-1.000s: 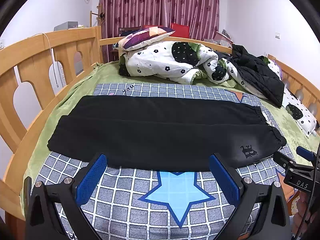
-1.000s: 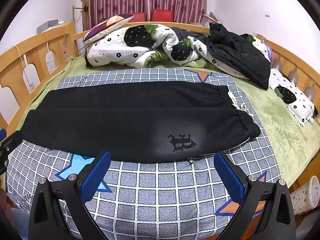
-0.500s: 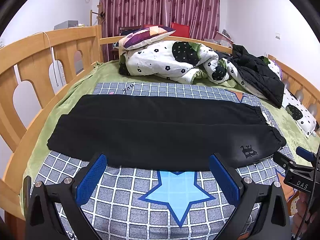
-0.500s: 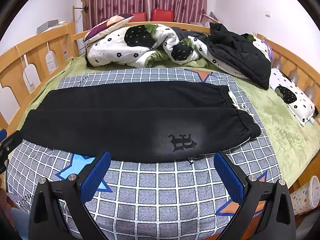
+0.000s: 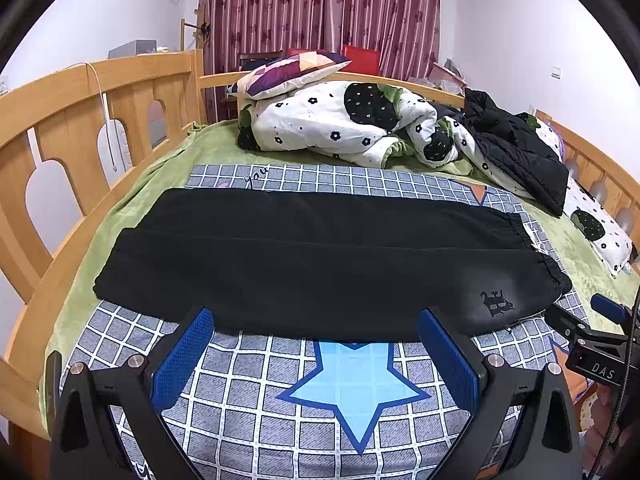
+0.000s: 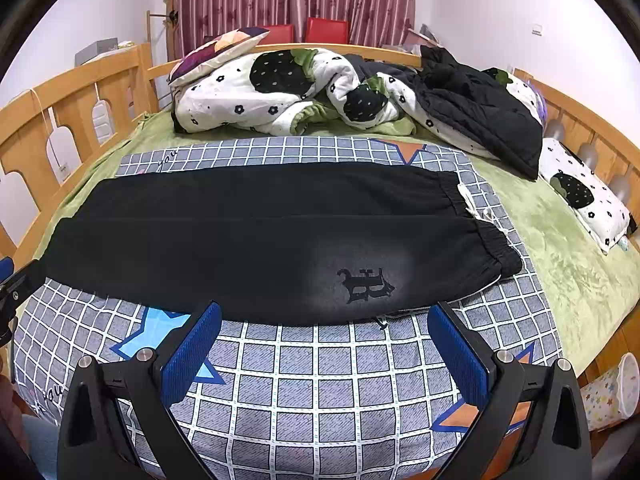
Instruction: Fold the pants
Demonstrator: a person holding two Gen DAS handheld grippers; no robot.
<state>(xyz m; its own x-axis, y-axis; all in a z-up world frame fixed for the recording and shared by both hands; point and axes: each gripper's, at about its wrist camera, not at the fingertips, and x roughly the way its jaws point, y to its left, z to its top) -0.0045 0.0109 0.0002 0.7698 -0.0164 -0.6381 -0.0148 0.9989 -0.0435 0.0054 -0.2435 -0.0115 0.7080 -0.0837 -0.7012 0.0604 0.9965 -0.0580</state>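
Note:
Black pants [image 5: 320, 264] lie flat across the bed, legs side by side, waistband at the right, cuffs at the left. A dark logo [image 6: 366, 282] marks the near leg by the waistband. They also show in the right wrist view [image 6: 260, 240]. My left gripper [image 5: 316, 316] is open and empty, just in front of the pants' near edge, toward the cuffs. My right gripper [image 6: 324, 312] is open and empty, at the near edge below the logo. The right gripper shows at the right edge of the left wrist view [image 5: 600, 340].
The pants rest on a grey checked blanket with blue stars [image 5: 352, 380] over a green sheet [image 6: 560, 260]. A bundled floral quilt [image 5: 340, 124], a pillow [image 5: 292, 74] and a black jacket [image 6: 480, 108] lie at the back. Wooden rails [image 5: 80, 120] ring the bed. A paper cup [image 6: 612, 392] stands at the right.

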